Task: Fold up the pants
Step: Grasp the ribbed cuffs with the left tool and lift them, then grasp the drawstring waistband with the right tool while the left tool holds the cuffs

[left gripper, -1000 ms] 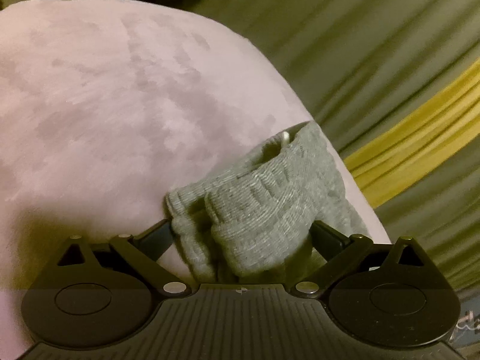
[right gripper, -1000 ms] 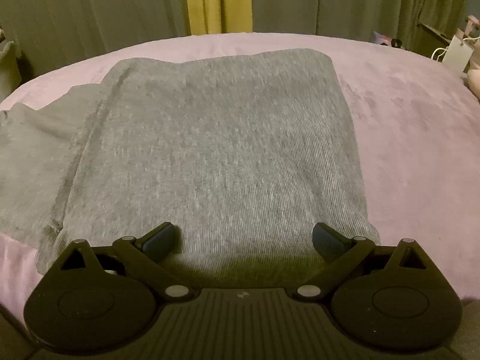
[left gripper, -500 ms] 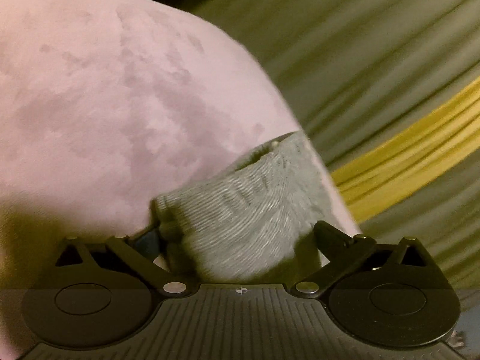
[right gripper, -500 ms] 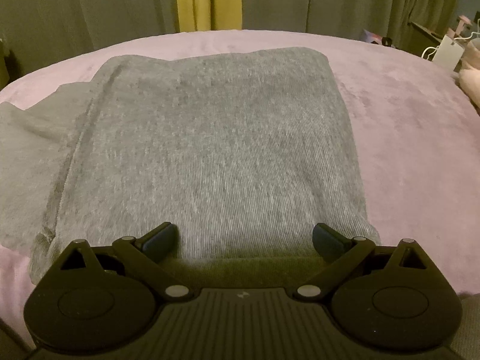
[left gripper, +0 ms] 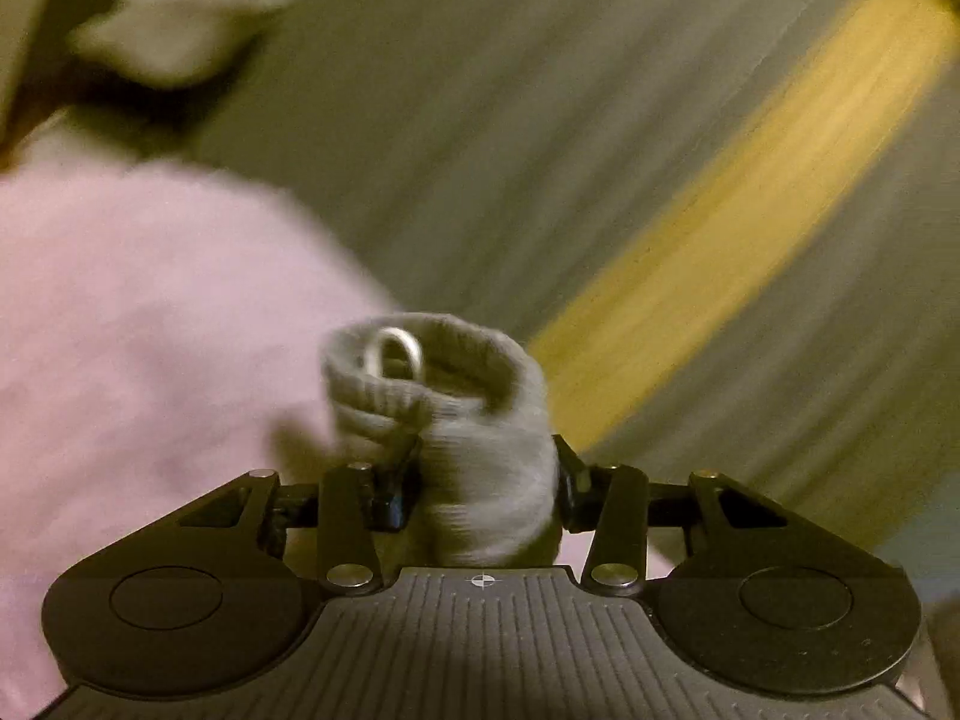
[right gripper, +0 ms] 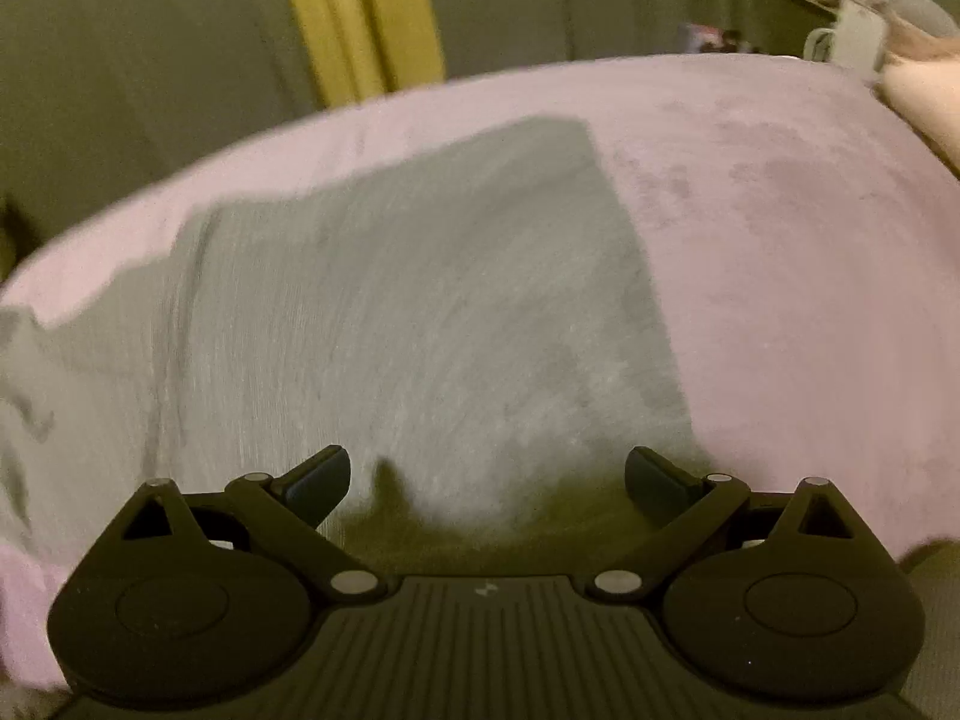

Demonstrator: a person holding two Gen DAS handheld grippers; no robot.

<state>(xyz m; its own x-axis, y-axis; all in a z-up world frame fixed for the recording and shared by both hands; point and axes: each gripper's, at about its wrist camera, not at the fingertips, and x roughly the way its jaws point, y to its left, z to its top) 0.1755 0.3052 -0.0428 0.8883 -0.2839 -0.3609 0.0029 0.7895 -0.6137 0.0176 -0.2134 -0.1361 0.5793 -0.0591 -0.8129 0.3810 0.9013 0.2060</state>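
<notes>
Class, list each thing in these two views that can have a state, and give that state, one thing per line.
left hand-held gripper: shut on a bunched part of the pants
pants: grey, lying mostly flat on the bed
right hand-held gripper: open, above the pants' near edge
bed cover: pink, spread under the pants
curtains: drawn

Pants: grey, fine ribbed knit. Bed cover: pale pink. Curtains: olive green, with one yellow panel. Grippers: black.
</notes>
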